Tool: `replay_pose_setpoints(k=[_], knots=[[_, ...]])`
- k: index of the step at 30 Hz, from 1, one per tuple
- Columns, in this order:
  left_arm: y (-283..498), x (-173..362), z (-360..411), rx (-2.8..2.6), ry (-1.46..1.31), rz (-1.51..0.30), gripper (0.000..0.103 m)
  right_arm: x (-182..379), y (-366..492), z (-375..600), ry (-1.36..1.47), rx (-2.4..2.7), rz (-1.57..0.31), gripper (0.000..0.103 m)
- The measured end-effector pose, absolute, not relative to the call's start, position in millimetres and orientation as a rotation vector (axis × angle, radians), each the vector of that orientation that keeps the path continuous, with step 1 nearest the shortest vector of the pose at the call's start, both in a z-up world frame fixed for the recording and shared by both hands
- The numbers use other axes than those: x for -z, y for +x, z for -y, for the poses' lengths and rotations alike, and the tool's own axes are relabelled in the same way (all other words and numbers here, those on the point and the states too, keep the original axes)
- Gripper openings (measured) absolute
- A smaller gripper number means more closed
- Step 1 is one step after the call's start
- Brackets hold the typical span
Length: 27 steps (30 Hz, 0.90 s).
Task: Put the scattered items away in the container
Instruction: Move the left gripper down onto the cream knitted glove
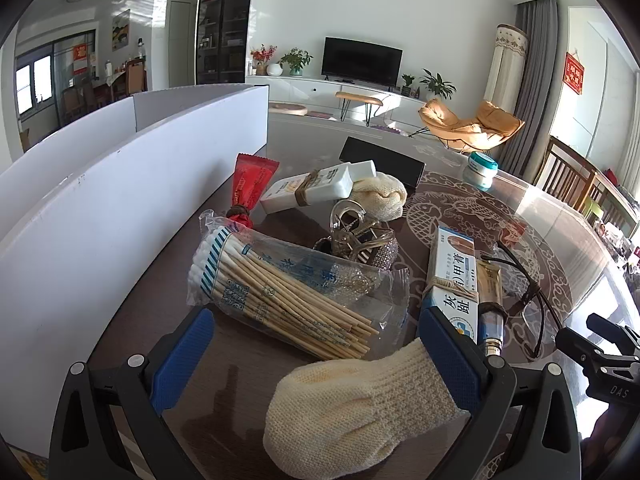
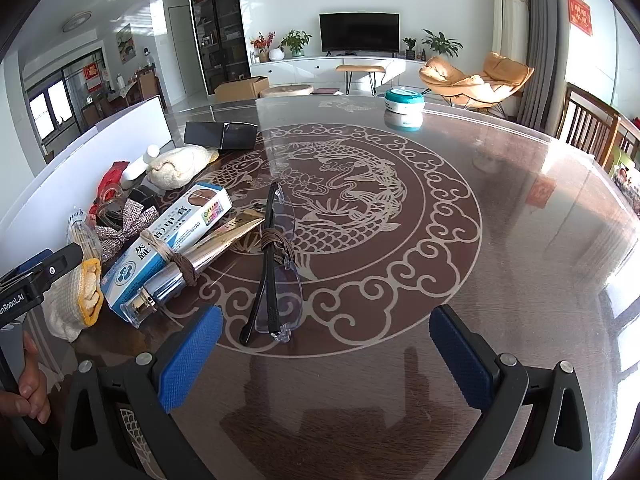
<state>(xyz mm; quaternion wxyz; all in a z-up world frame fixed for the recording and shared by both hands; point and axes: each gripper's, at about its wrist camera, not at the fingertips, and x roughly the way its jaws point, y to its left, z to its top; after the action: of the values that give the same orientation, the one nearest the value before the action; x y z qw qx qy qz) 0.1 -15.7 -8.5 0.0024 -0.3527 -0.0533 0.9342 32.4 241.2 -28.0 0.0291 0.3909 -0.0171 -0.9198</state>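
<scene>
My left gripper [image 1: 316, 356] is open, its jaws wide around a cream knitted sock [image 1: 360, 404] that lies on the table against the right pad. Just ahead lies a bag of cotton swabs [image 1: 280, 288], a rhinestone hair clip [image 1: 360, 244], a blue-white ointment box [image 1: 454, 276] tied to a silver tube, a second cream sock [image 1: 382, 194], white boxes [image 1: 316, 188] and a red sachet [image 1: 252, 184]. The white container [image 1: 120, 200] stands along the left. My right gripper [image 2: 326, 354] is open and empty, just behind folded glasses [image 2: 274, 264].
A black box [image 2: 220, 135] lies at the far side of the pile. A teal-lidded jar [image 2: 404, 108] stands far across the round glass-topped table [image 2: 460, 240]. Wooden chairs [image 2: 592, 132] stand at the table's right edge.
</scene>
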Motion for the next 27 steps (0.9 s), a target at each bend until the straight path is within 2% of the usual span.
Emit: replay_pose_setpoints(k=[27], knots=[[0.8,7.9,18.2,-2.933,-1.101,0.193,0.103,25.7,32.4,-240.6,1.19,2.841,0.058,0.103]])
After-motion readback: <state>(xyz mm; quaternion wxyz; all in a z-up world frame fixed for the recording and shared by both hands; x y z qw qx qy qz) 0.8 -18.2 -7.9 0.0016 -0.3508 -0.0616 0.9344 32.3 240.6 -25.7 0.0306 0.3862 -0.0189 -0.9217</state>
